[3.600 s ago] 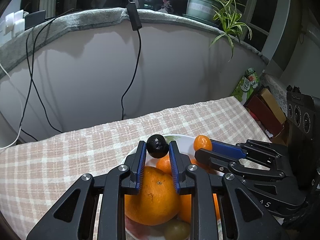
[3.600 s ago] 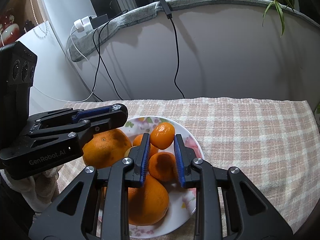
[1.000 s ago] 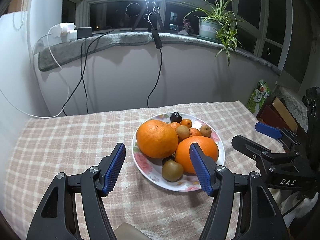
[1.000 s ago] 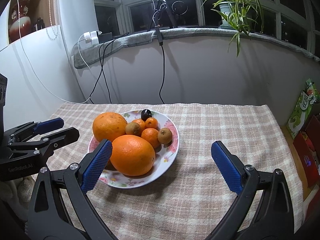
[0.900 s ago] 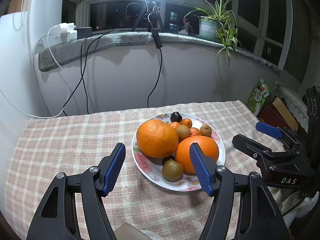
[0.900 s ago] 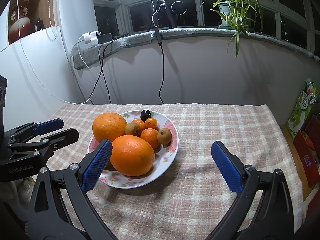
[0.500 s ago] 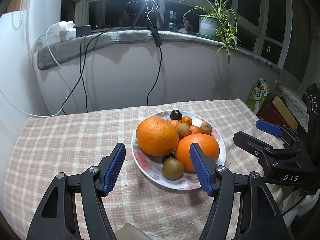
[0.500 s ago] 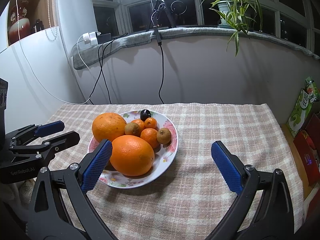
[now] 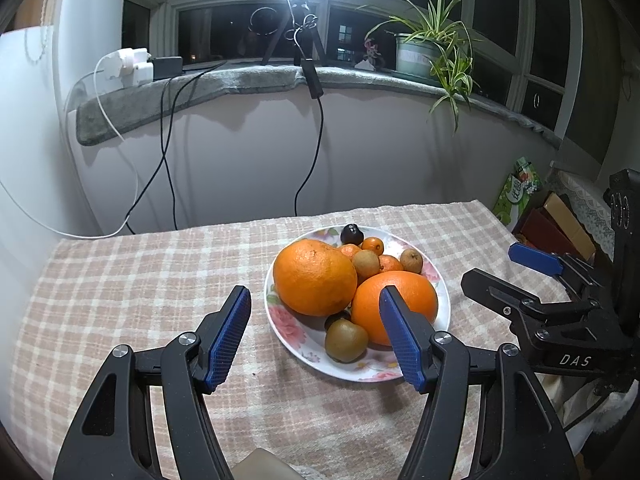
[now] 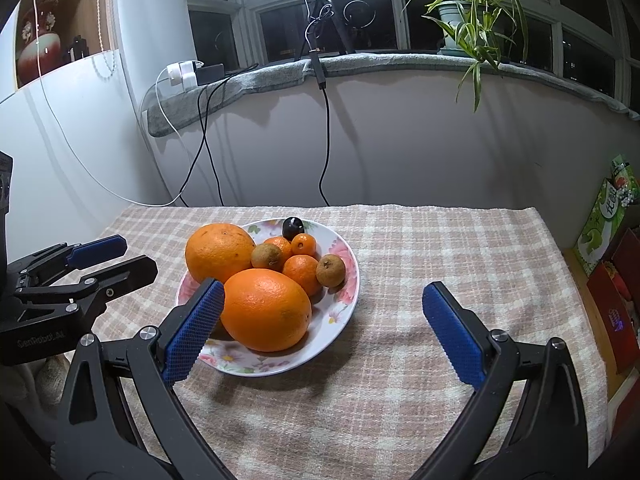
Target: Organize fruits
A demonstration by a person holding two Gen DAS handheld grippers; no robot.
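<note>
A flowered plate (image 9: 282,330) (image 10: 348,294) on the checked tablecloth holds two big oranges (image 9: 314,278) (image 10: 266,310), small tangerines (image 10: 302,272), kiwis (image 9: 346,340) (image 10: 330,270) and a dark plum (image 9: 351,234) (image 10: 292,227). My left gripper (image 9: 316,332) is open and empty, hanging near the plate's front left side. My right gripper (image 10: 320,330) is open wide and empty, near the plate's front right side. Each gripper shows at the edge of the other's view (image 9: 520,276) (image 10: 116,258).
A wall with hanging cables (image 9: 308,160) stands behind the table. Boxes and a green packet (image 10: 606,216) sit past the table's right edge. A potted plant (image 10: 468,12) and chargers (image 9: 132,66) rest on the sill above.
Since 3.6 s ago both grippers let go of a plum and a tangerine on the plate, opened and drew back. Over the last second they barely moved.
</note>
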